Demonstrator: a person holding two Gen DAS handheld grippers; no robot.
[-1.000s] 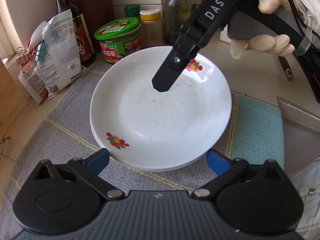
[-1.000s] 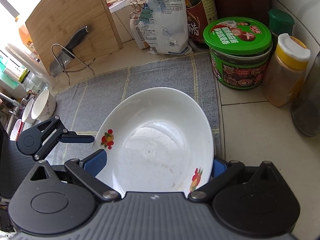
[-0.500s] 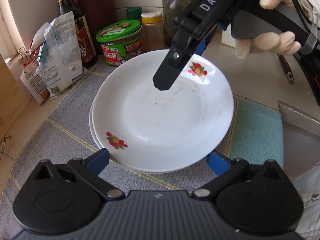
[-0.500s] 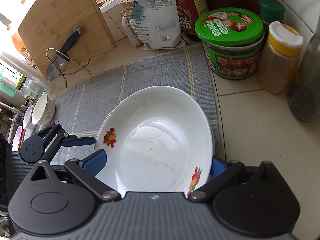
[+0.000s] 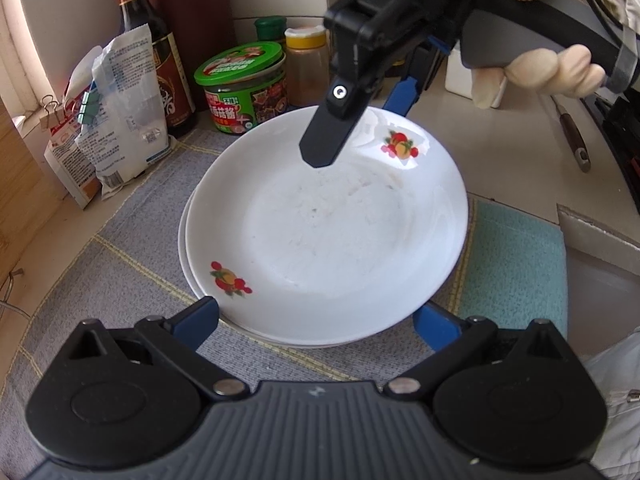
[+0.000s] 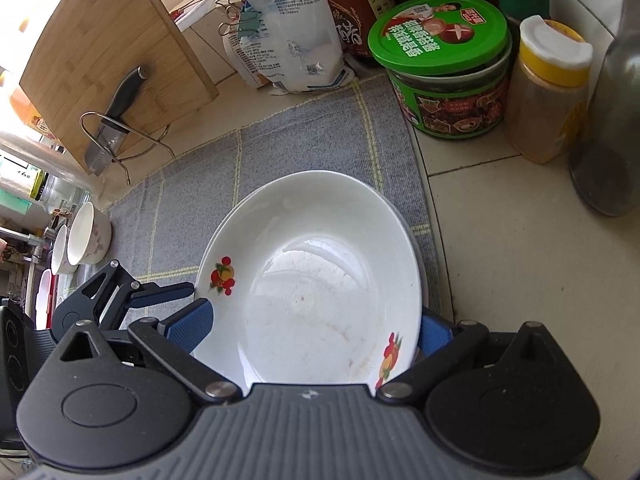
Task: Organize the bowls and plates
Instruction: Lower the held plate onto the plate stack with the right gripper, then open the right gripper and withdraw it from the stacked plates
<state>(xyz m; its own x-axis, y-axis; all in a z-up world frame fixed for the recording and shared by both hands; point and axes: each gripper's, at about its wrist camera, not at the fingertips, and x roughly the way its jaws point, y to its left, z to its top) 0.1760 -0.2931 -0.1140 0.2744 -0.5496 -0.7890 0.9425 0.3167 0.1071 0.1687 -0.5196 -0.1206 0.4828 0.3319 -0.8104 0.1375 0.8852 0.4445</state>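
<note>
- Top plate: white, with fruit prints, centre of the left wrist frame; it sits slightly off-centre on a lower plate, whose rim shows as a crescent at the left. Both rest on a grey mat.
- Right gripper: enters from the upper right, held by a gloved hand. One finger lies over the far rim and a blue pad shows behind it; whether it pinches the plate cannot be told. In the right wrist frame the plate fills the space between its fingers.
- Left gripper: jaws wide, either side of the near rim at lower centre, gripping nothing.
- Risk, slip: a hold on one glazed rim only could let the plate tip and strike the lower one.
- Risk, misalignment: released off-centre, the stack may rock.
- Risk, collision: the green-lidded jar and yellow-capped spice jar stand just beyond the far rim, upper centre; a forward push could knock them.
- Risk, drag: sliding could bunch the mat.
</note>
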